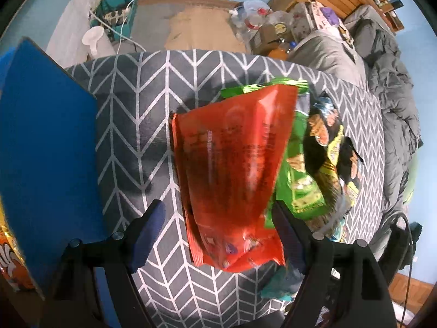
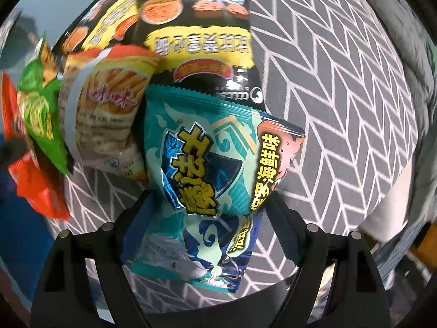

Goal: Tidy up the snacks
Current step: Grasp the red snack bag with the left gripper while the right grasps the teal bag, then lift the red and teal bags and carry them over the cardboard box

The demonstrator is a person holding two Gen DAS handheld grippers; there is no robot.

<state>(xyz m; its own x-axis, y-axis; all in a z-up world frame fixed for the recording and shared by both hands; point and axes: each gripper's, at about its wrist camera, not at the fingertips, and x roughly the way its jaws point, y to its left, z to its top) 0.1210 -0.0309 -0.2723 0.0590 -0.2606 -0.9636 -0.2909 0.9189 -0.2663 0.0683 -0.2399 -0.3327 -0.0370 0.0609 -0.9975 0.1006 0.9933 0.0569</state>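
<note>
In the left wrist view an orange-red snack bag (image 1: 232, 169) lies between the fingers of my left gripper (image 1: 218, 232), which is open around its near end. A green bag (image 1: 300, 180) and a black-and-yellow bag (image 1: 336, 147) lie just right of it. In the right wrist view a teal snack bag (image 2: 207, 169) lies between the open fingers of my right gripper (image 2: 210, 213). Behind it lie the black-and-yellow bag (image 2: 196, 35), a pale fries bag (image 2: 109, 109), the green bag (image 2: 41, 114) and the orange-red bag (image 2: 35, 186).
All bags lie on a grey chevron-patterned cloth (image 1: 153, 104). A blue box wall (image 1: 46, 142) stands at the left with an orange pack (image 1: 11, 262) inside. Grey bedding (image 1: 382, 68) and floor clutter (image 1: 262, 19) lie beyond the cloth.
</note>
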